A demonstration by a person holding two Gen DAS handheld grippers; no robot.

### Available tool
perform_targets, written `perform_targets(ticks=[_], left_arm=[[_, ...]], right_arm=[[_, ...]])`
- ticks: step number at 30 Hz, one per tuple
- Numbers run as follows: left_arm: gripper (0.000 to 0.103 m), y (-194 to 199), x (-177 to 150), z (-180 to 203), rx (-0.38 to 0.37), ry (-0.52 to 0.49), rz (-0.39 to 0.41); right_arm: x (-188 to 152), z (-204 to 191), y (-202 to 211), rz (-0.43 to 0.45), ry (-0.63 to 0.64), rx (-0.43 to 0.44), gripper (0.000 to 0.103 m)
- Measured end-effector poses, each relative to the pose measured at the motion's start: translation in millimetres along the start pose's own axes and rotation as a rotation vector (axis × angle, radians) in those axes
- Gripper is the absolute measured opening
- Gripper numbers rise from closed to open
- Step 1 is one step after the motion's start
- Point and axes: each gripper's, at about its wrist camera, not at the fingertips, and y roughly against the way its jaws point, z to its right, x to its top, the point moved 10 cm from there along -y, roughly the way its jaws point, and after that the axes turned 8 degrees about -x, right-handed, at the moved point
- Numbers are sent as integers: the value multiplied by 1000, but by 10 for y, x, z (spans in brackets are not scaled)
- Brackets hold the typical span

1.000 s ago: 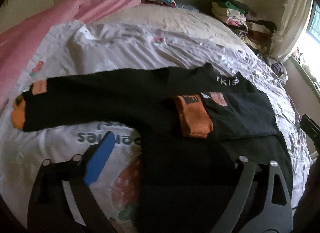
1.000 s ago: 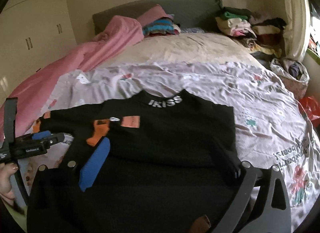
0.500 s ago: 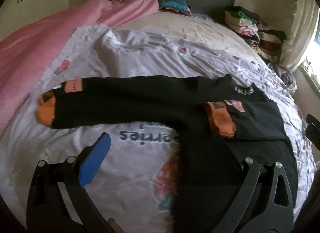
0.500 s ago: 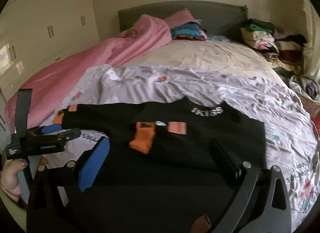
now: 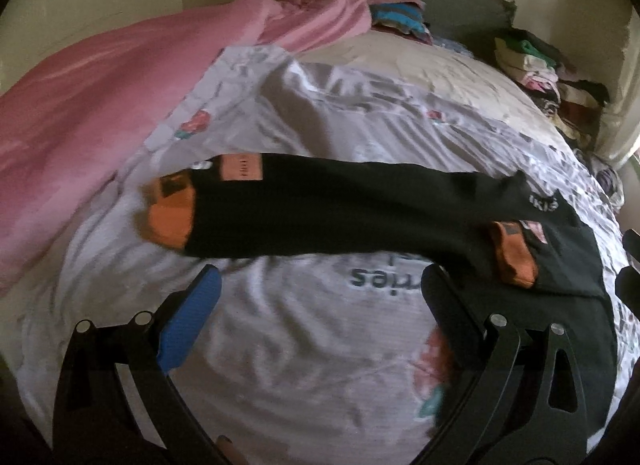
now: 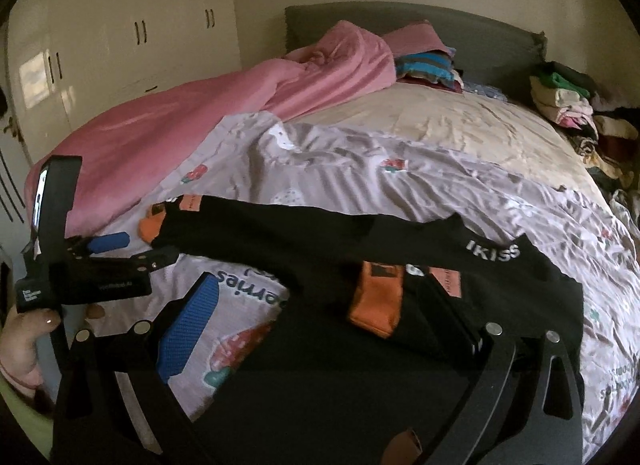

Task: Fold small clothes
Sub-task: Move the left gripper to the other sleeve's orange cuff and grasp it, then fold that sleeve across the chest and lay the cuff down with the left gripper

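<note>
A small black sweater (image 6: 320, 345) with orange cuffs and white "IKISS" lettering at the collar lies on the bed. One sleeve is folded over the chest, its orange cuff (image 6: 376, 301) near the collar. The other sleeve (image 5: 328, 205) stretches out to the left, ending in an orange cuff (image 5: 170, 219). My left gripper (image 5: 320, 285) hovers open just short of that sleeve, nothing between its fingers. In the right wrist view, the left gripper (image 6: 132, 251) sits close to the far cuff (image 6: 150, 227), held by a hand (image 6: 24, 341). My right gripper (image 6: 320, 293) is open above the sweater's body.
A printed lilac sheet (image 5: 320, 365) covers the bed. A pink blanket (image 6: 180, 125) is bunched along the left side. Folded clothes (image 6: 428, 67) sit by the headboard and a stack of clothes (image 6: 568, 105) at the far right. White wardrobes (image 6: 120, 33) stand behind.
Both grippers have swung left. The left gripper has moved from over the sweater's body towards the outstretched sleeve and its cuff. The sweater has not moved.
</note>
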Motion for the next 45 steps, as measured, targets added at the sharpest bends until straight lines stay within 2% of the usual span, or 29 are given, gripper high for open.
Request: perform_targets(ticks=[13, 20, 29, 31, 33, 34, 35, 36, 39, 45], left_arm=[[94, -141, -7, -633, 40, 95, -13], [94, -354, -2, -1089, 48, 219, -27], [92, -704, 20, -1470, -42, 429, -26], [78, -775, 14, -1485, -70, 466, -23], [51, -816, 27, -1489, -74, 483, -17], [45, -824, 34, -1492, -74, 489, -13], [30, -826, 46, -1489, -82, 494, -11], [20, -819, 56, -1484, -92, 498, -5], [11, -728, 103, -1430, -125, 488, 20], [8, -360, 315, -1173, -166, 407, 97]], right_arm=[[-36, -458, -399, -50, 66, 15, 99], [-108, -638, -574, -80, 79, 34, 99], [-218, -676, -616, -103, 61, 58, 99], [-234, -651, -602, -106, 51, 61, 99], [-251, -618, -584, -107, 41, 62, 99], [-255, -600, -576, -108, 36, 62, 99], [-260, -576, -562, -107, 27, 62, 99], [-265, -558, -547, -107, 20, 63, 99], [-290, -482, -486, -104, -1, 66, 99], [-344, -296, -348, -95, -43, 62, 99]])
